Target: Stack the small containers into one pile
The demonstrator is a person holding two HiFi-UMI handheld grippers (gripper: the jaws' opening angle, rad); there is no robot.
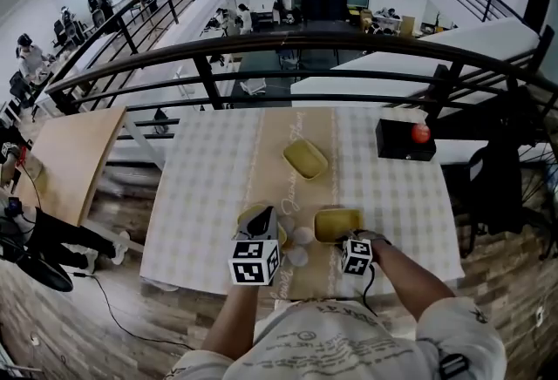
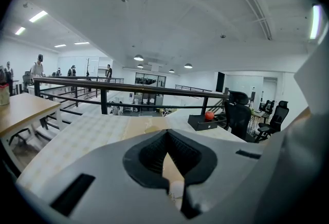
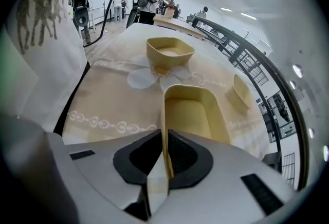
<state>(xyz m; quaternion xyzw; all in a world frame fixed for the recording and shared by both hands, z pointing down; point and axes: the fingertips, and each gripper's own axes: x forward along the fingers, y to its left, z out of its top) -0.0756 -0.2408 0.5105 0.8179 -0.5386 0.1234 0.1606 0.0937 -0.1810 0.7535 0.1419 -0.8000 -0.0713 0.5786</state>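
Observation:
Three small yellow containers stand on the checked tablecloth [image 1: 209, 186]. One container [image 1: 305, 159] sits alone toward the middle of the table. A second container [image 1: 248, 217] lies near the front edge, partly hidden under my left gripper [image 1: 264, 220], whose jaws meet at their tips with nothing between them. My right gripper [image 1: 350, 238] is shut on the near wall of the third container [image 1: 336, 221]. In the right gripper view that wall stands pinched between the pads [image 3: 177, 153] of the right gripper [image 3: 164, 147]; the held container [image 3: 195, 112] stretches ahead, with the other two containers beyond [image 3: 169, 52] [image 3: 240, 92].
A black box [image 1: 403, 143] with a red ball [image 1: 420, 132] on it sits at the table's far right corner, also seen from the left gripper [image 2: 165, 135] as the box [image 2: 200, 124]. A dark railing [image 1: 288, 51] runs behind the table. A wooden table [image 1: 65, 156] stands to the left.

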